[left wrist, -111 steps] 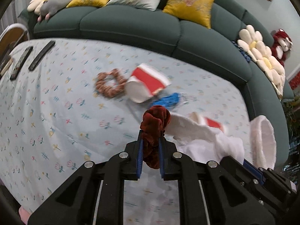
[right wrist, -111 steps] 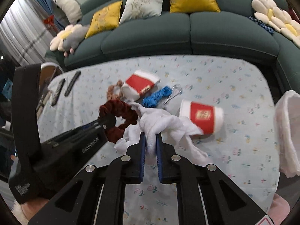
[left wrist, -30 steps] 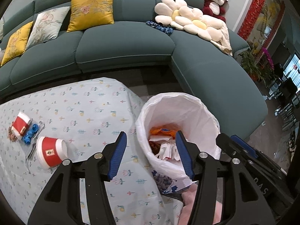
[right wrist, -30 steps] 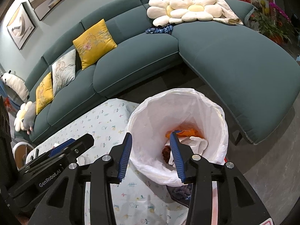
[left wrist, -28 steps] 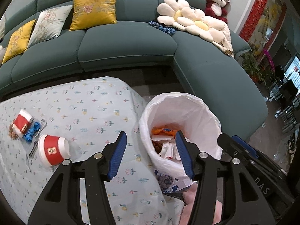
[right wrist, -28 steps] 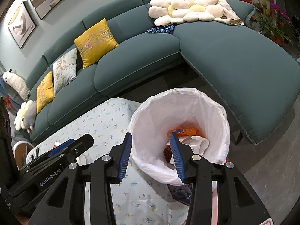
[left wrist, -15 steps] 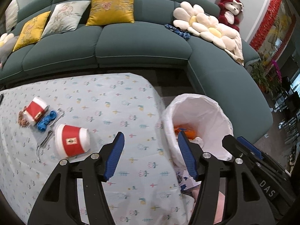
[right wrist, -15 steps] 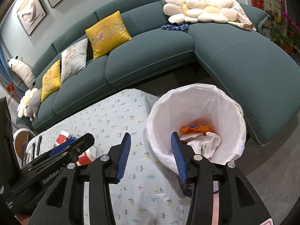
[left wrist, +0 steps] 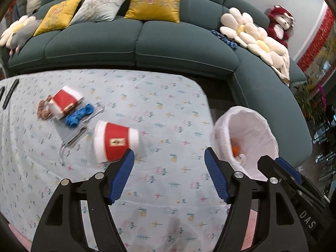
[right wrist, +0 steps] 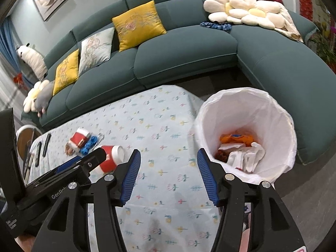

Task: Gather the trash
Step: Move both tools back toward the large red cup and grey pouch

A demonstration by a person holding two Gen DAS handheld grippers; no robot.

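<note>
Here, both grippers, left (left wrist: 169,163) and right (right wrist: 168,163), gape empty; approach the toppled cup (left wrist: 115,141) squarely, straddling its wall before closing

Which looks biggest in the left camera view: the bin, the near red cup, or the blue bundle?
1. Bin, though its near side is partly hidden.
2. Near red cup.
3. Blue bundle, which lies farther from the camera.

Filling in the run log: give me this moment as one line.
left gripper: open, empty | right gripper: open, empty | red cup: on table | trash bin: holds trash
</note>
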